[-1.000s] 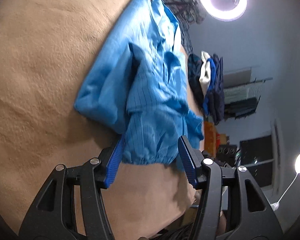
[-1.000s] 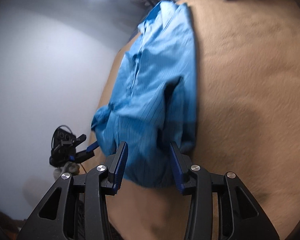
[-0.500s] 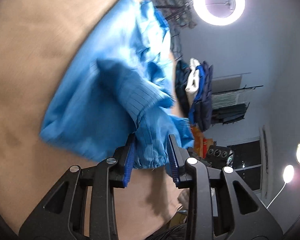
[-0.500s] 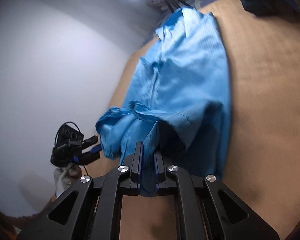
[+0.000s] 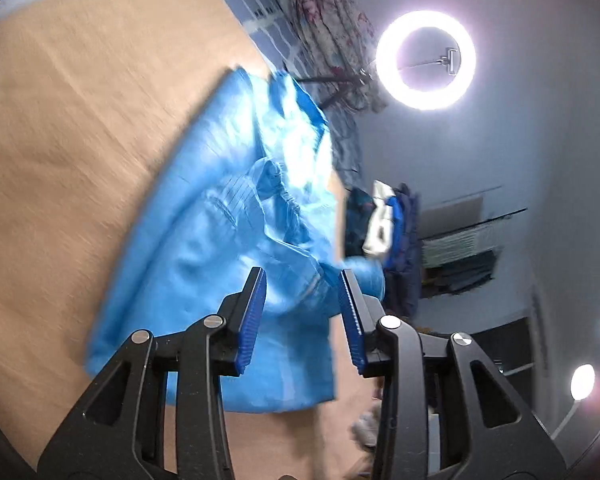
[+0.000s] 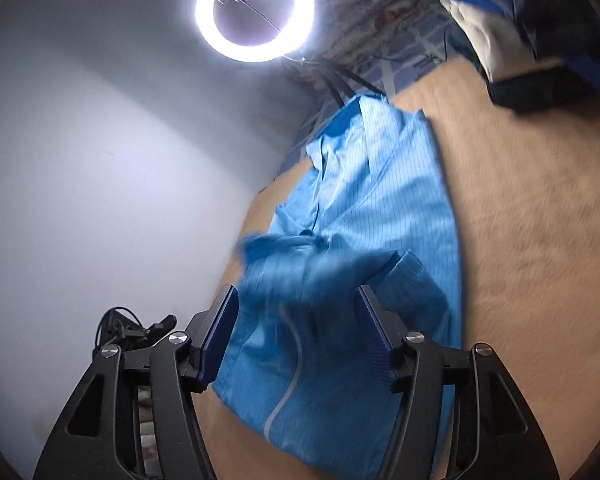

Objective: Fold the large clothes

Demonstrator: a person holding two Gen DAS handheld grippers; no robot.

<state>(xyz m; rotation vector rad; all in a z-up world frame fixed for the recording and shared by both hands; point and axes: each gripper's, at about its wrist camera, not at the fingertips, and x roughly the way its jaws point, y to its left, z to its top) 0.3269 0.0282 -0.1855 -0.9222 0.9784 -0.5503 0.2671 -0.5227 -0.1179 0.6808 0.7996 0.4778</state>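
Observation:
A large light-blue shirt [image 5: 204, 248] lies on a tan blanket [image 5: 60, 128], also seen in the right wrist view [image 6: 380, 208]. Its lower part is folded up over the body, with the fold blurred. My left gripper [image 5: 302, 312] is open, its jaws apart above the folded hem and holding nothing. My right gripper [image 6: 300, 336] is open, its jaws wide apart over the folded part of the shirt, with no cloth between the pads.
A pile of dark and white clothes [image 5: 388, 224] lies at the far edge of the blanket, also in the right wrist view [image 6: 532, 32]. A ring light [image 6: 254, 10] shines above. A patterned cloth [image 5: 332, 40] hangs behind.
Both grippers shut on the shirt's bottom edge, carried it up and over toward the collar, then opened and let go. The lower part now lies folded on the body.

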